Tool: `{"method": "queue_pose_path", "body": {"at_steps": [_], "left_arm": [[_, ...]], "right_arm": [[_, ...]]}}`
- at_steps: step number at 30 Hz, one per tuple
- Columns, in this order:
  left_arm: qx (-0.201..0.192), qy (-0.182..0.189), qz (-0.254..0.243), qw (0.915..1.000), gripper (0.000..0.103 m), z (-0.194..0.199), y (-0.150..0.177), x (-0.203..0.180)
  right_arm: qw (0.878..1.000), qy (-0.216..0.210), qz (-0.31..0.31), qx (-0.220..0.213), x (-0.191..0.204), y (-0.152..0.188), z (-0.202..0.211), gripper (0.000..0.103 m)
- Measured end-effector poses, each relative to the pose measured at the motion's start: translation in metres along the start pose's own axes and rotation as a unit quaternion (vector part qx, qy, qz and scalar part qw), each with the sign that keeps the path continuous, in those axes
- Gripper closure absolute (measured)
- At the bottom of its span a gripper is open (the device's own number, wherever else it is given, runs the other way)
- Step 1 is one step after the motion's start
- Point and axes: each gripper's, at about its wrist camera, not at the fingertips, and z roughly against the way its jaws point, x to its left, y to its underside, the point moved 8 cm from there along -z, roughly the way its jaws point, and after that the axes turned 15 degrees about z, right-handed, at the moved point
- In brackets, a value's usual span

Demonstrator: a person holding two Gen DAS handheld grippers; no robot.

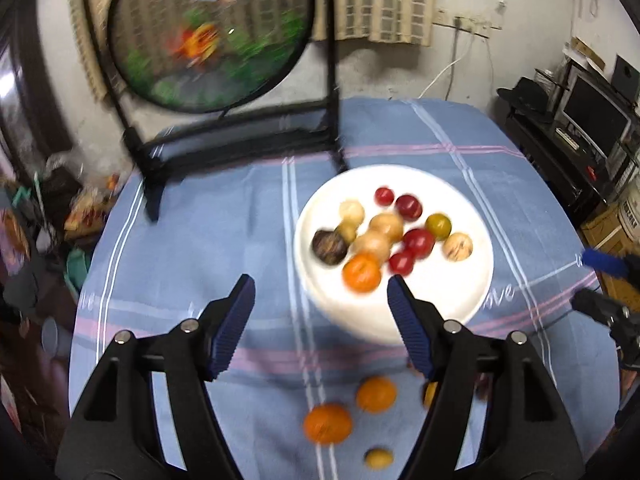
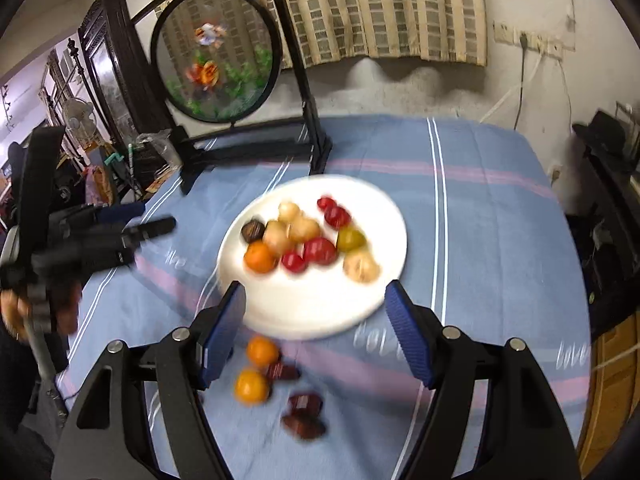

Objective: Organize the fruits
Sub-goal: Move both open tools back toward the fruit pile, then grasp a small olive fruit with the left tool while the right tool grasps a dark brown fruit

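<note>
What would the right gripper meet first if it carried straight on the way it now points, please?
Probably the near rim of the white plate: the open right gripper frames it dead ahead, empty. The loose oranges lie lower in view, likely under that line, though blur leaves depth uncertain.

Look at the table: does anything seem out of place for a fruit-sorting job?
Yes. Most fruit sits on the white plate, but two oranges and some dark red pieces lie loose on the cloth in front of it. A small yellow fruit is off the plate too. Both grippers, left and right, are open and empty.
</note>
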Motion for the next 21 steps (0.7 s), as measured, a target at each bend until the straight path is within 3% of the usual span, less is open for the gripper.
{"method": "queue_pose_path", "body": {"at_steps": [5,10,14,21], "left_arm": [[0.021,-0.014,-0.001,0.9997,0.033,0.010,0.050,0.028],[0.079,0.005,-0.035,0.9963,0.033,0.007,0.130,0.020],[0.119,0.019,-0.067,0.9905,0.033,-0.002,0.181,0.003],[0.135,0.016,-0.070,0.9882,0.033,-0.027,0.194,-0.008]], "right_arm": [[0.999,0.025,-0.003,0.043,0.012,0.069,0.002,0.030],[0.996,0.018,-0.023,0.088,0.029,0.125,-0.007,0.030],[0.994,0.013,-0.029,0.105,0.039,0.141,-0.014,0.030],[0.994,0.000,-0.022,0.110,0.052,0.145,-0.016,0.030]]}}
